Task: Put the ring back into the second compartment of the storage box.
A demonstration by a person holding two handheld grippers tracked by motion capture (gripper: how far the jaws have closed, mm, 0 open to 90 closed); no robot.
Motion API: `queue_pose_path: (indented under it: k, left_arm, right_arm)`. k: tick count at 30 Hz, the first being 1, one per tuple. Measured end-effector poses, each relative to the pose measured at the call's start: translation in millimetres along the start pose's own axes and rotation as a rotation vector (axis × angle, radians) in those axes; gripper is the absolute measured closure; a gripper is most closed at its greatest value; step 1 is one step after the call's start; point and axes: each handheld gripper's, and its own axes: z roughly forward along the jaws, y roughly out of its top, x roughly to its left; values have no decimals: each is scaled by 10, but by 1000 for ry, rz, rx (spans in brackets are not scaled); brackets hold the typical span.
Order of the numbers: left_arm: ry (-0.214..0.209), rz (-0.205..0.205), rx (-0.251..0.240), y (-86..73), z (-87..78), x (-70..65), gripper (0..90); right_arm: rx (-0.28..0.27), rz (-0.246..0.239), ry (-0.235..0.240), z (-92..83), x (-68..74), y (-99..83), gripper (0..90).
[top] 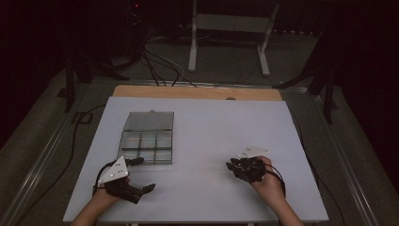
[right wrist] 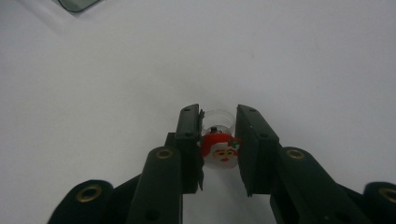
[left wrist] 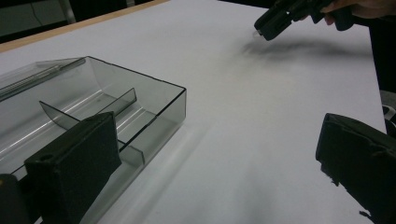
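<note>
Right claw around Santa trinket, mid-table.

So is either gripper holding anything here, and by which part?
The right gripper is shut on a small Santa ring, its jaws pressing the two sides of the red Santa face. The left gripper is open and holds nothing.

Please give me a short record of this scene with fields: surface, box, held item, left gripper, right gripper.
surface: white table top
box: clear divided box, lid open, far left of table
held item: small Santa figure ring
left gripper: open, beside the box's near edge
right gripper: shut on the Santa figure ring, above the table
</note>
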Motion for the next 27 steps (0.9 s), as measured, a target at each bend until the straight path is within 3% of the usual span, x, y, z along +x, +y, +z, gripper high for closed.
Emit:
queue_pose_path:
  k: [27]
  left_arm:
    - [-2,4,-4,3,-3,-5,8]
  right_arm:
    - [-5,-58,39,120,151,282,712]
